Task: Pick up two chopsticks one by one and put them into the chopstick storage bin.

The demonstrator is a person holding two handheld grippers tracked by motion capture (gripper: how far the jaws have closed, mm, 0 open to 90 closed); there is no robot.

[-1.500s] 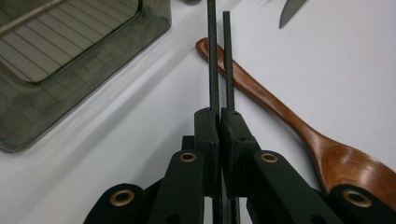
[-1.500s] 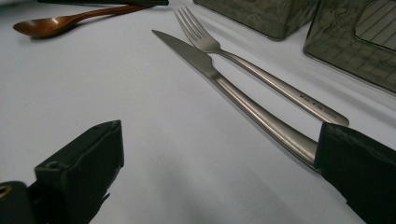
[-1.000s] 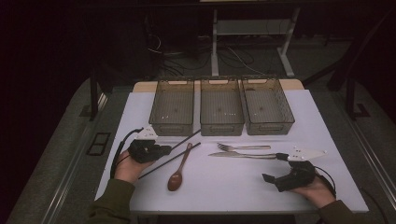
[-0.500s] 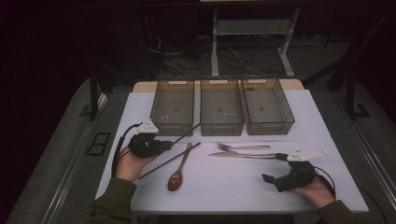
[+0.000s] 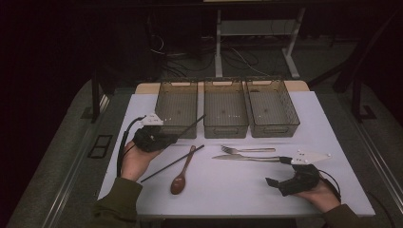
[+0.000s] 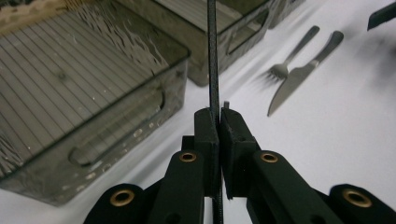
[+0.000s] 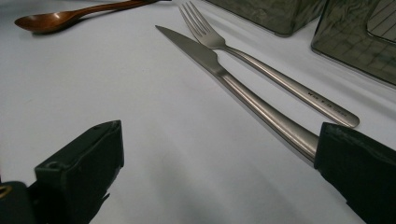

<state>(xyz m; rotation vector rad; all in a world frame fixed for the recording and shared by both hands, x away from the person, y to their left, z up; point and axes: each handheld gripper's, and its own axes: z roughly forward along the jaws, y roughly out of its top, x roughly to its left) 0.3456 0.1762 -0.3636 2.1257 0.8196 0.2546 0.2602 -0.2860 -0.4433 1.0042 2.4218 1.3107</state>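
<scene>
White sheet covers the table (image 5: pixel 332 142), which takes up the middle of the high view. Three smoked translucent bins stand side by side along its far edge: left bin (image 5: pixel 177 107), middle bin (image 5: pixel 225 107), right bin (image 5: pixel 272 105), their walls just beside one another.

Left gripper (image 5: pixel 164 137), left of centre in the high view, sits in the person's left hand (image 5: pixel 135 159) and is raised off the sheet, just beside the near wall of the left bin. Its jaws are clenched on a thin black chopstick (image 5: pixel 192 126); in the left gripper view the stick (image 6: pixel 213 60) runs straight up the frame out of the pinched jaw tips, with the left bin (image 6: pixel 79 93) at upper left. In the high view the stick's free end points toward the gap between left and middle bins.

Right gripper (image 5: pixel 280 182), lower right of the high view, rests low near the sheet, jaws released and wide apart. In the right gripper view the knife (image 7: pixel 233 79) handle end lies just at the right-hand jaw; contact cannot be judged.

Second chopstick (image 5: pixel 172 163) lies on the sheet, slanted, lower left of centre. Wooden spoon (image 5: pixel 182 171) lies beside it, bowl toward the near edge. Fork (image 5: pixel 247 150) and knife (image 5: pixel 244 158) lie parallel, centre right.
</scene>
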